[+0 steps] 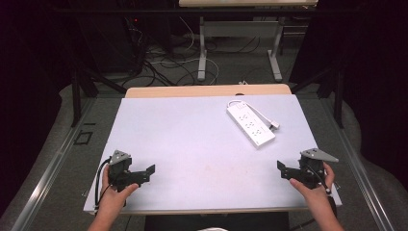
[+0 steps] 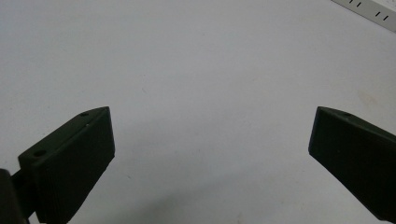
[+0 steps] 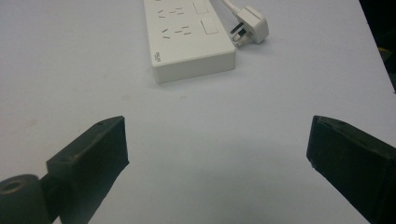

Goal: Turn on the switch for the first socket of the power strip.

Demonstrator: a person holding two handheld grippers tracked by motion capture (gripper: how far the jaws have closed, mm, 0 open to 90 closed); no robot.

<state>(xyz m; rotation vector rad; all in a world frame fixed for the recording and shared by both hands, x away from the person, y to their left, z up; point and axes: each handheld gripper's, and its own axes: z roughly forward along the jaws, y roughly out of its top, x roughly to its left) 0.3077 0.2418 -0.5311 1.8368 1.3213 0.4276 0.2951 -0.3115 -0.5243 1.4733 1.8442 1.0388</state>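
Grippers are waiting: left gripper [image 1: 150, 171] and right gripper [image 1: 281, 167], fingers apart, empty, at the surface's [image 1: 192, 144] near corners; likely next, reaching the power strip [image 1: 250, 124].

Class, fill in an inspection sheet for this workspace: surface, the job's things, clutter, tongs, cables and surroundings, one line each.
Surface: pale grey table top, a wooden strip along its far edge, faint marks near the middle.
Job's things: white power strip lying flat on the far right part, nothing plugged in.
Clutter: nothing seen.
Tongs: left tongs near the front left corner, jaws wide apart, holding nothing; right tongs near the front right corner, jaws wide apart, holding nothing.
Cables: the strip's white cord loops round its far end, with the plug lying beside the strip; dark and white cables on the floor beyond.
Surroundings: second table's legs behind, dark curtains at both sides.
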